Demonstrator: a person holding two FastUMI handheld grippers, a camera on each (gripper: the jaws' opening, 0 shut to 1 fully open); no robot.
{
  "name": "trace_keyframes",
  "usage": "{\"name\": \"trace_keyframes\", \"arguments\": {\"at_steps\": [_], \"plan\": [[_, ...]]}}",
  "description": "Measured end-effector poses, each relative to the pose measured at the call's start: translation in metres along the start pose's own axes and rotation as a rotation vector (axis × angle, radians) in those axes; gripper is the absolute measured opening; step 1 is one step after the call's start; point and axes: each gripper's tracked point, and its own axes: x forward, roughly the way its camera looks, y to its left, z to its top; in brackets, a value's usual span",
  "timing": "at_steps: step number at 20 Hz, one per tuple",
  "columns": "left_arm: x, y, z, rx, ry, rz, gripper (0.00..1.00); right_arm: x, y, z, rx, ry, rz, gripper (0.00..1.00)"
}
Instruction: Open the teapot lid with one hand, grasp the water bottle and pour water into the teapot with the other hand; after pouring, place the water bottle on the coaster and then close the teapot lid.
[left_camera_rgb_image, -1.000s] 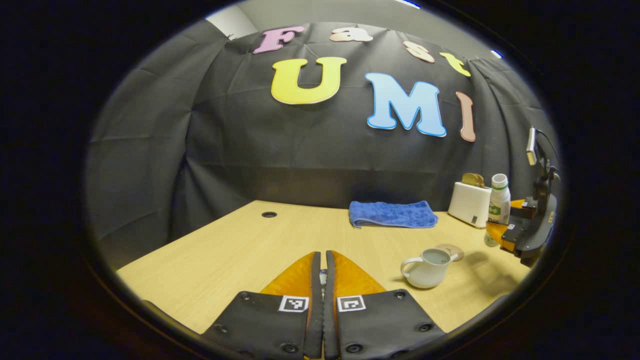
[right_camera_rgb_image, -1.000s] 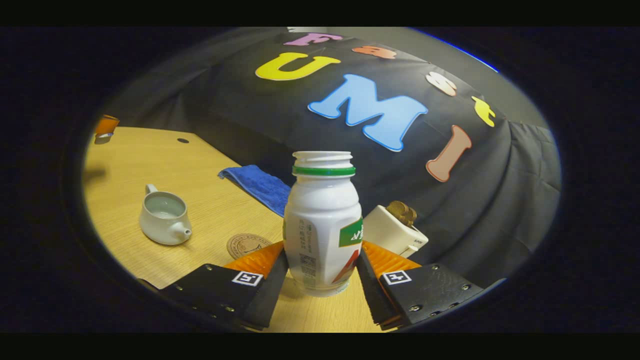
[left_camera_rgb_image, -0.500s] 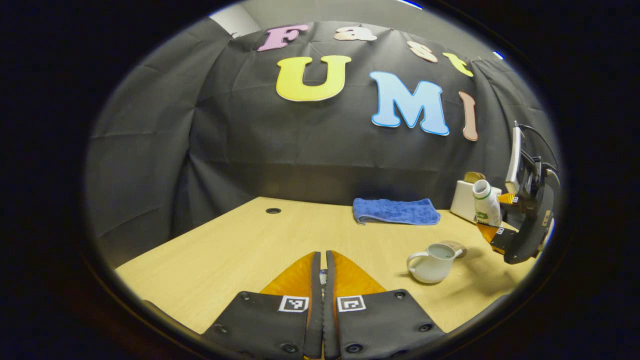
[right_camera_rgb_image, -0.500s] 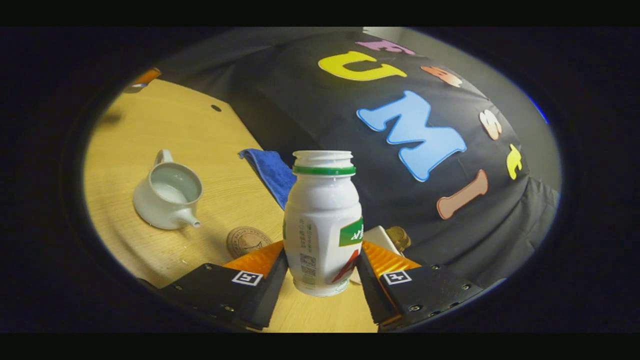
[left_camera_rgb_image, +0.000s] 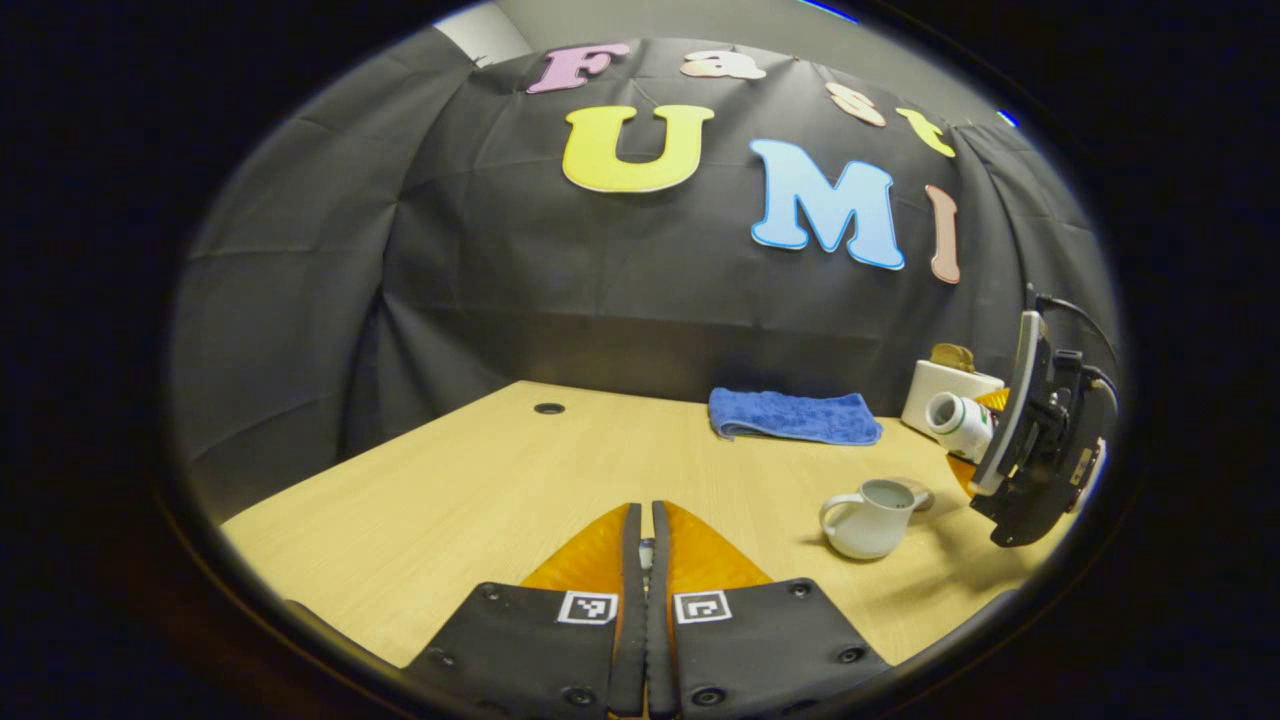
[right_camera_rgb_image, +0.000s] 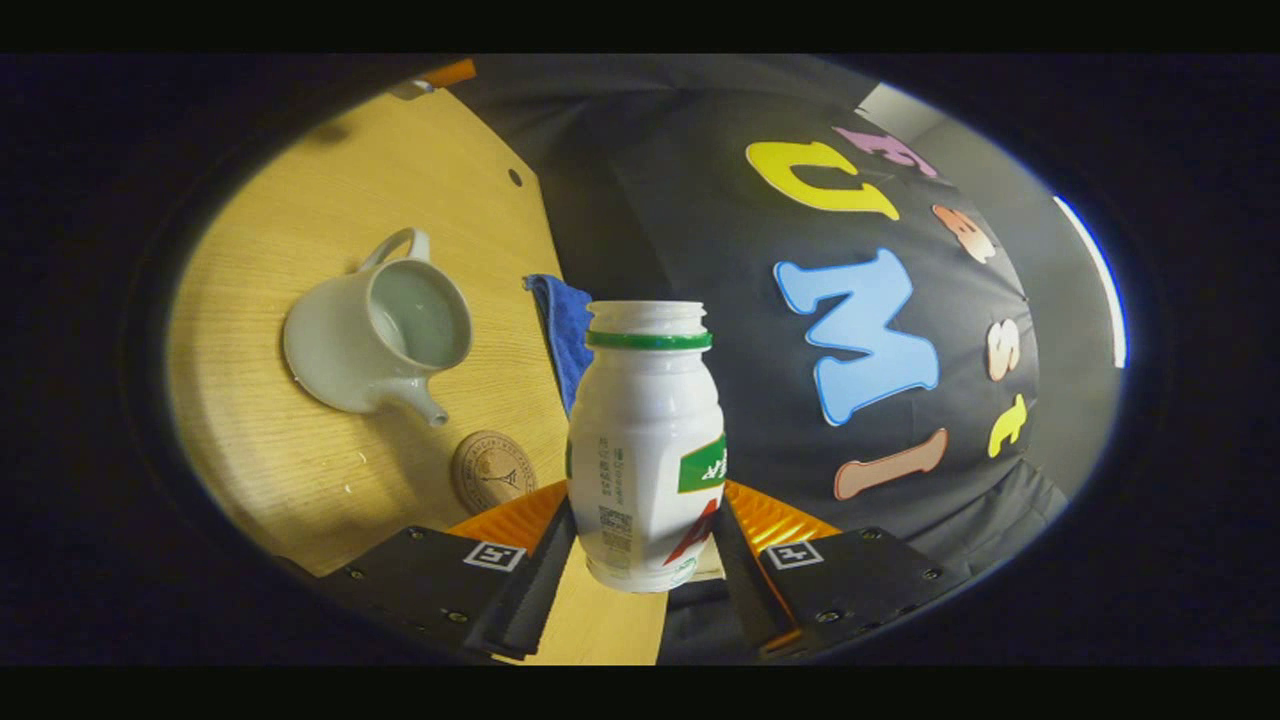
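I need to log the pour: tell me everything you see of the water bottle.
The water bottle is white, plastic-looking, with a green neck ring, a green-and-red label and an uncapped threaded mouth. The right claw grips its lower body between both fingers. In the left gripper view it lies tipped nearly sideways in the air, above and beside the open teapot.

Light wood counter (left_camera_rgb_image: 480, 480), round cable hole (left_camera_rgb_image: 548, 408) near back edge. Black cloth wall (left_camera_rgb_image: 520, 280) behind, creased. Grey wall strip (left_camera_rgb_image: 700, 20) above.
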Motion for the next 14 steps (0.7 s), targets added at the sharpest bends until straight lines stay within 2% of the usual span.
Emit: {"name": "trace_keyframes", "arguments": {"at_steps": [3, 4, 5, 9, 11, 13, 14], "plan": [[0.001, 0.002, -0.004, -0.001, 0.005, 0.003, 0.07, -0.001, 0.002, 0.005, -0.074, -0.017, -0.019, 0.72], [0.001, 0.002, -0.005, -0.004, 0.007, 0.003, 0.1, -0.002, 0.003, 0.006, -0.087, -0.02, -0.018, 0.72], [0.001, 0.003, -0.007, -0.006, 0.008, 0.004, 0.07, -0.002, 0.002, 0.007, -0.101, -0.022, -0.02, 0.72], [0.001, 0.005, -0.01, -0.009, 0.015, 0.006, 0.07, -0.004, 0.001, 0.009, -0.171, -0.036, -0.052, 0.72], [0.001, 0.006, -0.011, -0.012, 0.018, 0.006, 0.11, -0.003, 0.003, 0.007, -0.197, -0.041, -0.058, 0.72], [0.001, 0.006, -0.011, -0.011, 0.019, 0.006, 0.07, -0.004, 0.003, 0.008, -0.226, -0.045, -0.067, 0.72], [0.001, 0.006, -0.013, -0.011, 0.02, 0.006, 0.11, -0.004, 0.004, 0.009, -0.238, -0.047, -0.069, 0.72]]}}
